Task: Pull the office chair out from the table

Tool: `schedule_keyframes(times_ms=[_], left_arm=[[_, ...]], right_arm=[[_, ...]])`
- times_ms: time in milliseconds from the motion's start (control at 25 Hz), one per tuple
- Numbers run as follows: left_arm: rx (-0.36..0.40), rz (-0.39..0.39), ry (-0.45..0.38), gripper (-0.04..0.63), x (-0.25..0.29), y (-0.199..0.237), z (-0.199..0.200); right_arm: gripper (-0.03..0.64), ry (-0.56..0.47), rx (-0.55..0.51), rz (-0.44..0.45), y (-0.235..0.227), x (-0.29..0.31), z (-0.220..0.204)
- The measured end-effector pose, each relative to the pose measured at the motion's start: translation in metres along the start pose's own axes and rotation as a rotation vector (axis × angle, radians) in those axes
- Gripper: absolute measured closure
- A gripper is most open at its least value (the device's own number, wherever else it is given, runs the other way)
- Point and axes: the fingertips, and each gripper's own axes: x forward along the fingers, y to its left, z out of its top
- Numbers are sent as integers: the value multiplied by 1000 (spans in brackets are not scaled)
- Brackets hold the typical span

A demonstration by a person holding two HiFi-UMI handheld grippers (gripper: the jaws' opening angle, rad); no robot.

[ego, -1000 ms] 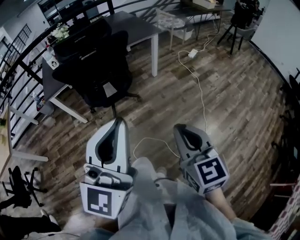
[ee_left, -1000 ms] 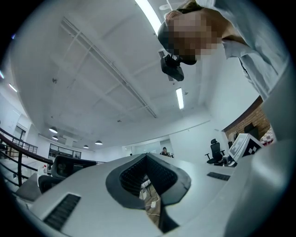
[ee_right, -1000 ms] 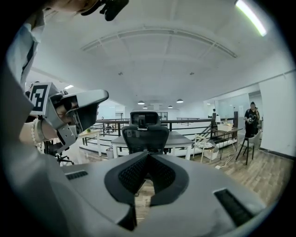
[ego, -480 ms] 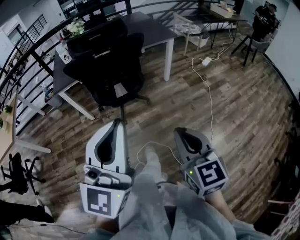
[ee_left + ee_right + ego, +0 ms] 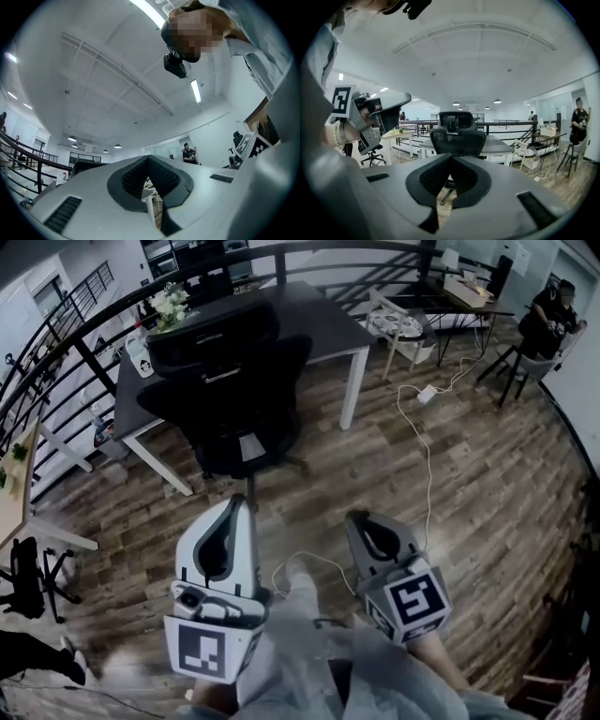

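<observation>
A black office chair with a headrest stands tucked against the dark grey table at the top of the head view; in the right gripper view the office chair faces me straight ahead, backrest towards me. My left gripper is shut and empty, a short way in front of the chair's base. The right gripper is also shut with nothing in it, further right over the wood floor. In the left gripper view the left gripper points slightly upward at the ceiling.
A white cable with a power strip runs across the wood floor at the right. A flower vase stands on the table. A black railing lies behind. A seated person is at the far right, another chair at the left.
The chair and table have come closer and lower in the head view as I walk towards them. Both grippers stay shut and keep their place in the picture.
</observation>
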Motion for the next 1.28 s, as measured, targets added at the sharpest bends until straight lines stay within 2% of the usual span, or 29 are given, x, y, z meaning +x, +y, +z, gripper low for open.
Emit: schedule_keyframes(times_ms=[320,680,960,1280], left_arm=[[4,36,-18,603,54,48,-10],[53,87,-27,603,102,113,-21],[80,114,-18,603,120,158,-40],[94,136,1,603,125,191,-48]], right_arm=[[614,-17,-27,14,-30,65,34],[614,-8,-60,61,-42,150,64],[614,-9,-76,61,-49,203,80],[614,-3,-102,62,-51,237,95]])
